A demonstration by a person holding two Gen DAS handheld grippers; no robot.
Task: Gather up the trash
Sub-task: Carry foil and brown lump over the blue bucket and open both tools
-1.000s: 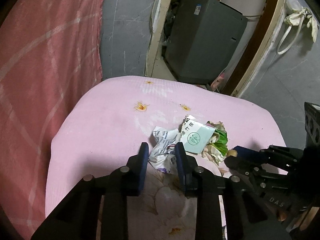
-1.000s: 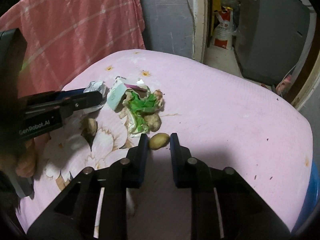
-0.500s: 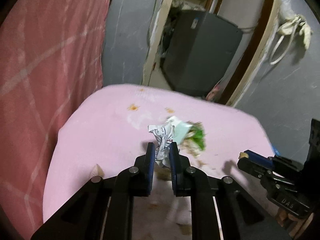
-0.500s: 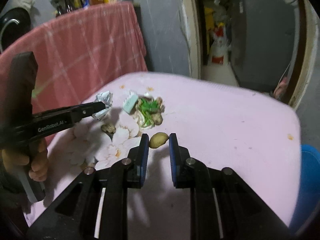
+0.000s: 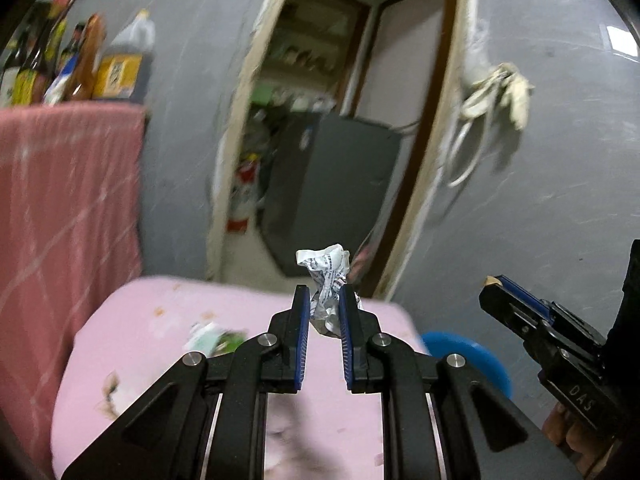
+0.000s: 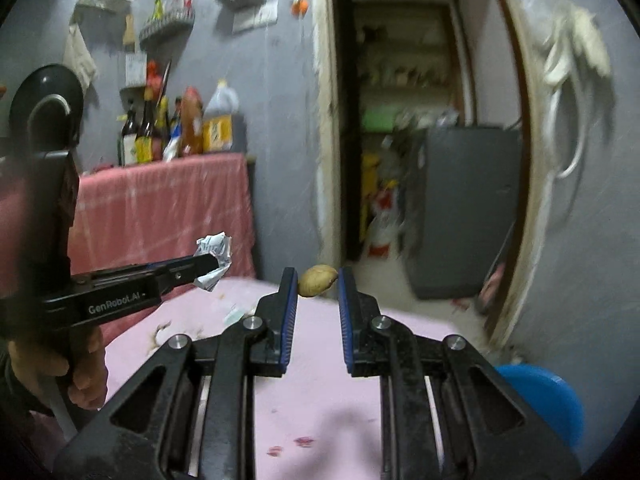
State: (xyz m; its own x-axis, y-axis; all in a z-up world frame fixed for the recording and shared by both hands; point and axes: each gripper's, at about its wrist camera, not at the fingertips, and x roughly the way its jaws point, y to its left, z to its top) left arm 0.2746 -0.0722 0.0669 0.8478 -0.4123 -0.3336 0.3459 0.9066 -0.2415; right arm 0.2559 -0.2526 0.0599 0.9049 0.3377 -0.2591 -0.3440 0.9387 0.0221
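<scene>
Both pieces have just come up off the pink counter (image 5: 132, 320); my left hand-held gripper (image 5: 323, 300) pinches the crumpled paper (image 5: 326, 280); my right hand-held gripper (image 6: 318, 286) clamps the small potato (image 6: 317, 275); the blue bin (image 6: 548, 396) waits lower right; more scraps (image 5: 212, 338) remain behind.

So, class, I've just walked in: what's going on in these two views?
A person is clearing trash off a pink-covered table with two handheld grippers. The left gripper has its jaws shut on a crumpled paper wrapper, lifted off the table. The right gripper pinches a small yellowish potato. More scraps lie on the table; a blue bin waits beside it.
</scene>
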